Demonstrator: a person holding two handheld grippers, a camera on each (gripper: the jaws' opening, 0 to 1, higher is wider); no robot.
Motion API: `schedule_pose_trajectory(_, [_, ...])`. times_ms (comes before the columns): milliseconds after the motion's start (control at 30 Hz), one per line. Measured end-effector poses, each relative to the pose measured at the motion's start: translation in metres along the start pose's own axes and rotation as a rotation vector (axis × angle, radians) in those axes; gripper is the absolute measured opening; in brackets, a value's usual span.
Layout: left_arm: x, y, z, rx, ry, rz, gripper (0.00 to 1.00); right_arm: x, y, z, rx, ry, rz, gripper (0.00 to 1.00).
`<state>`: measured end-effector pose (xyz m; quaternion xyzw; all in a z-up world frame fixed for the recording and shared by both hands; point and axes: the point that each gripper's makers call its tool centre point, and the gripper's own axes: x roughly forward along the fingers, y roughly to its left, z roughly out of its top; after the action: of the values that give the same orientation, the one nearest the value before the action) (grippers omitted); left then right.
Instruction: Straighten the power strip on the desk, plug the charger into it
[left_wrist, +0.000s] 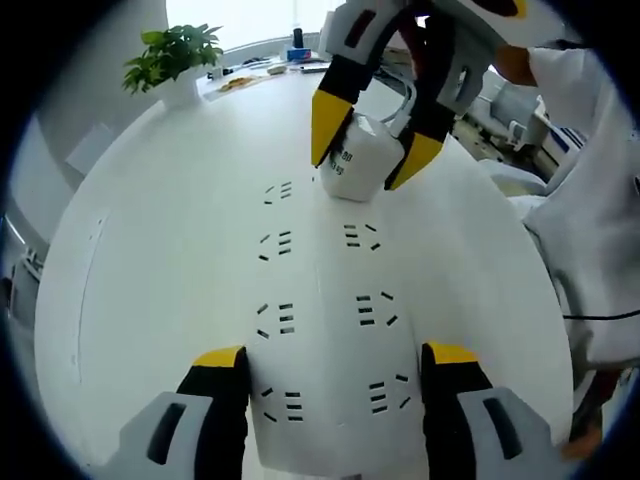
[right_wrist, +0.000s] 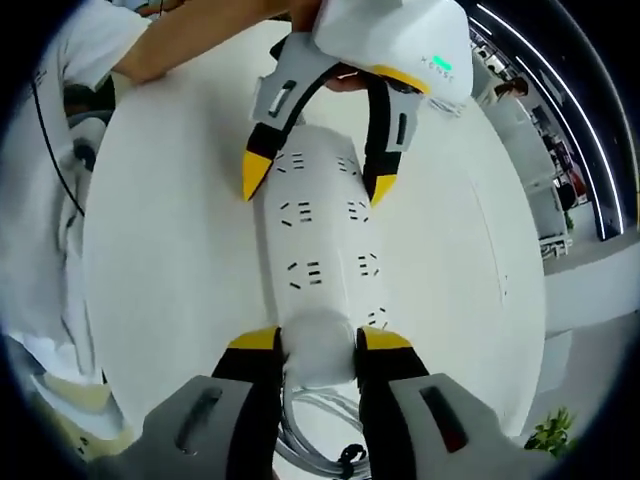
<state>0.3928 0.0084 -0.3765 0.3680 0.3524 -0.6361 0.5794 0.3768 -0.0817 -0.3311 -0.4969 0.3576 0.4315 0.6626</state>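
Long white plastic power strip (left_wrist: 325, 330) flat on white desk (left_wrist: 150, 260), near end between left gripper (left_wrist: 335, 365) jaws, wide open, flanking it. Right gripper (right_wrist: 317, 345) jaws closed on white boxy charger (right_wrist: 318, 350), hovering at strip's far-end socket. Strip looks straightened; plugging left.

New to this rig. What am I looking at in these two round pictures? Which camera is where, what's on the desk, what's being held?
No robot here: a person holds a two-jaw hand-held gripper in each hand, and each one carries a fisheye camera looking along its own jaws.

In the left gripper view, the left hand-held gripper straddles the near end of a white power strip on the white desk; I cannot tell whether it is clamped. The right hand-held gripper comes in at the top, shut on a white charger above the strip's far end.

The right gripper view looks the opposite way, with the charger between its own jaws and the left hand-held gripper across the strip. A potted plant stands at the desk's edge.
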Motion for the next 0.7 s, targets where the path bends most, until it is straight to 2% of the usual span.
schedule_pose_trajectory(567, [0.0004, -0.0003, 0.0002, 0.001, -0.001, 0.0, 0.71, 0.0002, 0.0005, 0.0007, -0.031, -0.033, 0.003, 0.27])
schedule_pose_trajectory(700, [0.0004, -0.0003, 0.0003, 0.001, -0.001, 0.0, 0.71, -0.0021, 0.0004, 0.0025, 0.024, -0.058, 0.012, 0.29])
